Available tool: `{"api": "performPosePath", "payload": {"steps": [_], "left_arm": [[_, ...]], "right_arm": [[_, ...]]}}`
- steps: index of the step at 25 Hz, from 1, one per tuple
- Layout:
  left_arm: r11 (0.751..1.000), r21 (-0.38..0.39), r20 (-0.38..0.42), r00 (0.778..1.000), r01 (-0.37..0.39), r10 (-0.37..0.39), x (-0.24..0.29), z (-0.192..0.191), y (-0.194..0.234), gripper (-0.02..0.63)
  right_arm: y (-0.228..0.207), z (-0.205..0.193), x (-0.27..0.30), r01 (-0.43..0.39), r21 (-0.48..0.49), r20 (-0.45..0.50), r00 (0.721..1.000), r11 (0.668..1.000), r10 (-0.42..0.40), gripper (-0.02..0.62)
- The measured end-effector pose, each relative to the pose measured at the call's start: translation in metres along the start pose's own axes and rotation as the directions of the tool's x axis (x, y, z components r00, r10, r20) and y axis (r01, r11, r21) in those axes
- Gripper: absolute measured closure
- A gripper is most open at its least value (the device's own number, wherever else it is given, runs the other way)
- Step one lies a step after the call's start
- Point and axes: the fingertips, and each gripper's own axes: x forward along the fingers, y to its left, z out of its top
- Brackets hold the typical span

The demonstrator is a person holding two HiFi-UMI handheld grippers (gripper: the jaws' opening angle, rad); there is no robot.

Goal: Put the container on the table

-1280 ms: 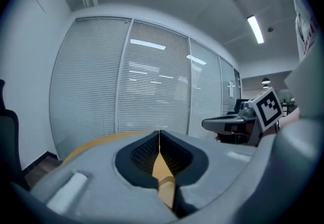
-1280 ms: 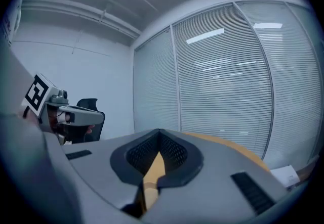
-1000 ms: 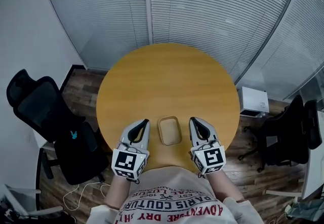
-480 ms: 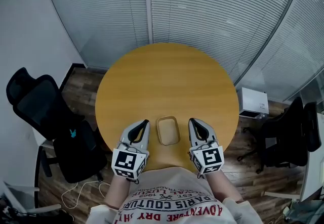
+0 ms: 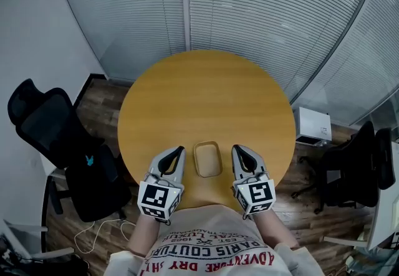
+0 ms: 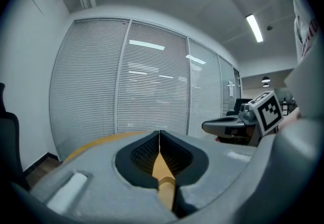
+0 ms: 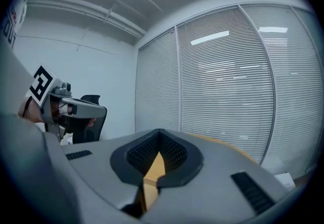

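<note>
Black swivel office chair stands left of the round yellow wooden table. Near the table's front edge, the grey left gripper has its jaws pressed together, empty. The shallow tan rectangular container sits on the tabletop just beside it, touching neither gripper. The grey right gripper is likewise closed on nothing.

The person wore a pale shirt printed with red block lettering. The left gripper and right gripper had light grey shells and black ribbed jaws. Each bore a white marker cube patterned with black squares.
</note>
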Motion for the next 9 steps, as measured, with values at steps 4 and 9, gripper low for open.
{"api": "performPosePath", "payload": {"steps": [4,9], "left_arm": [[1.0,0.001,-0.002,1.0,0.006,-0.006,0.0007,0.0001,-0.0017,0.594],[1.0,0.001,-0.009,1.0,0.011,-0.011,0.0023,-0.0039,-0.0024,0.594]], "right_arm": [[0.0011,-0.0006,0.0004,0.003,-0.029,-0.014,1.0,1.0,-0.003,0.588],[0.0057,-0.0008,0.0035,-0.005,-0.029,-0.014,1.0,1.0,0.005,0.588]]}}
